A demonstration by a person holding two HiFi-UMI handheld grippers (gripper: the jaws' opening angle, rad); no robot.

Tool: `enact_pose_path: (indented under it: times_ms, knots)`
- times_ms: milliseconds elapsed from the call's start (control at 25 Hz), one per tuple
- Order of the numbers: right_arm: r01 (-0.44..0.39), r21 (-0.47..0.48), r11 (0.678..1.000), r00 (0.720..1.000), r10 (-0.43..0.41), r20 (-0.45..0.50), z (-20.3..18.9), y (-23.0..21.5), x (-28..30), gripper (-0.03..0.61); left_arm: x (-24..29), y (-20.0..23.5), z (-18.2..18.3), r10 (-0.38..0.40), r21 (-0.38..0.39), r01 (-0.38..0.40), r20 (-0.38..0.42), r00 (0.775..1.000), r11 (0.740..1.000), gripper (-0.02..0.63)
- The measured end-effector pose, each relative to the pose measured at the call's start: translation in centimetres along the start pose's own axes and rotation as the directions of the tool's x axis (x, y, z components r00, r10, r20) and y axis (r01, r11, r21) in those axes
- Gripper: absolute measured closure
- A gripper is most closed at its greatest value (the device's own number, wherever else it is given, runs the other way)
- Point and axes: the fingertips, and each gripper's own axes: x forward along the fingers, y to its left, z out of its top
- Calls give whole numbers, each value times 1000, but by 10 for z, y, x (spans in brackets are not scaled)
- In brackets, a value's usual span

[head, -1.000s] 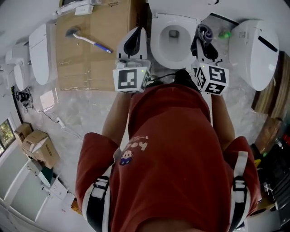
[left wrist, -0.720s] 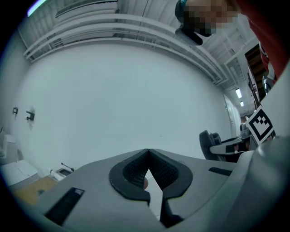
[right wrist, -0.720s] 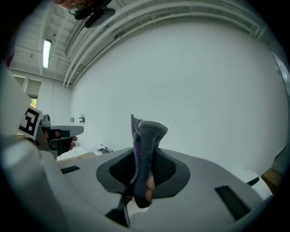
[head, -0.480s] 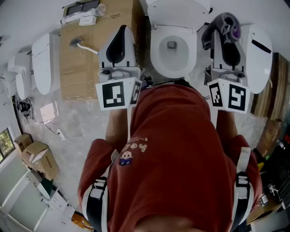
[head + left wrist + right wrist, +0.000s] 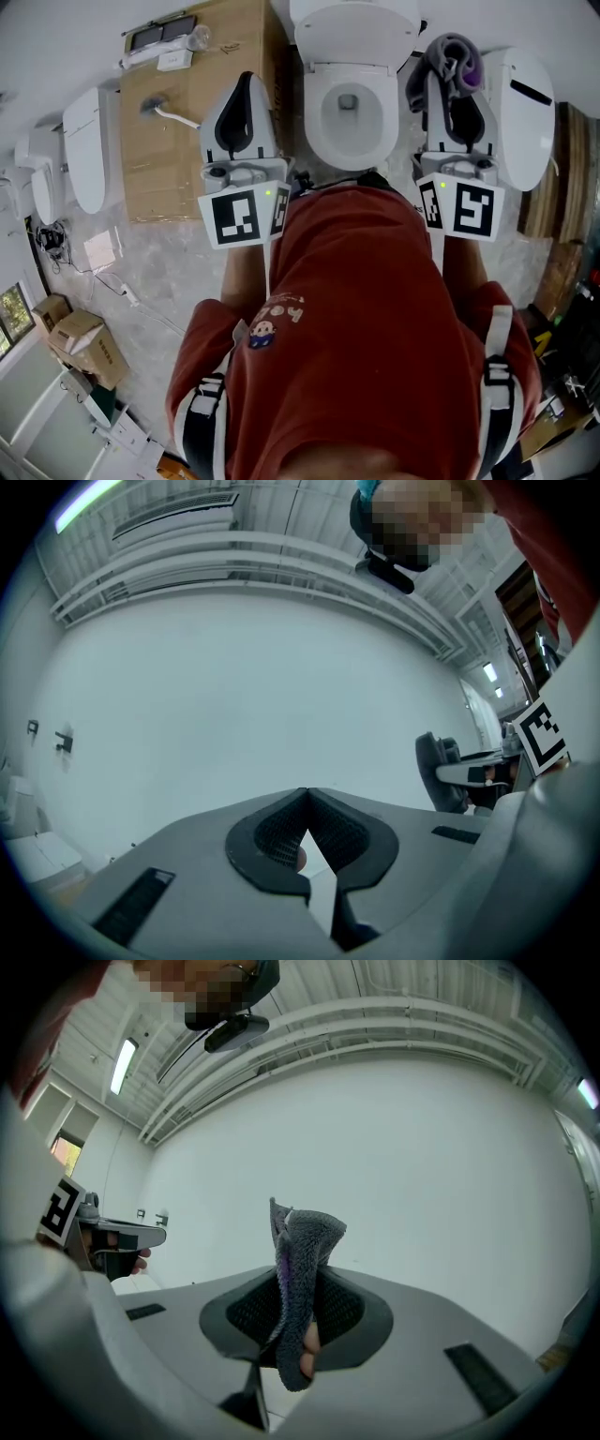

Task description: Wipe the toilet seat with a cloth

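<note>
Your right gripper [image 5: 451,82], fingers clenched on the cloth [image 5: 453,52], hangs just right of the seat [image 5: 321,124]. The left gripper [image 5: 244,89], clenched empty, flanks it opposite.

Two grippers are up: the left gripper [image 5: 246,82] and the right gripper [image 5: 456,82]. One cloth [image 5: 452,52]. Three toilets for certain: an open toilet [image 5: 319,127] at top centre, a closed toilet [image 5: 525,112] at upper right and a side toilet [image 5: 86,141] at the left. One brush [image 5: 167,109] at upper left. Two cardboard boxes at lower left: the near box [image 5: 91,343] and the far box [image 5: 49,310].
</note>
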Motion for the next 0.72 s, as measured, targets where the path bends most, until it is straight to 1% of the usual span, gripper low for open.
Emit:
enact_pose_path:
  times_ms: [120,320,520,720]
  knots:
    - [7,-14,1000,1000,-7,0,2,-1,-3,509,0,0,5,9,8,-9,8,1000,1000,601]
    - [6,4,1000,1000,-6,5,4,-1,-5,509,-4,-3,8,4,9,-4,17,1000,1000,601]
    - [-1,-19,1000,1000,1,9,8,3,-9,509,-7,-5,10,6,7,-6,20,1000,1000,601]
    - [3,-8,1000,1000,-2,8,8,5,-8,509,-10,0,10,8,9,-8,23,1000,1000,601]
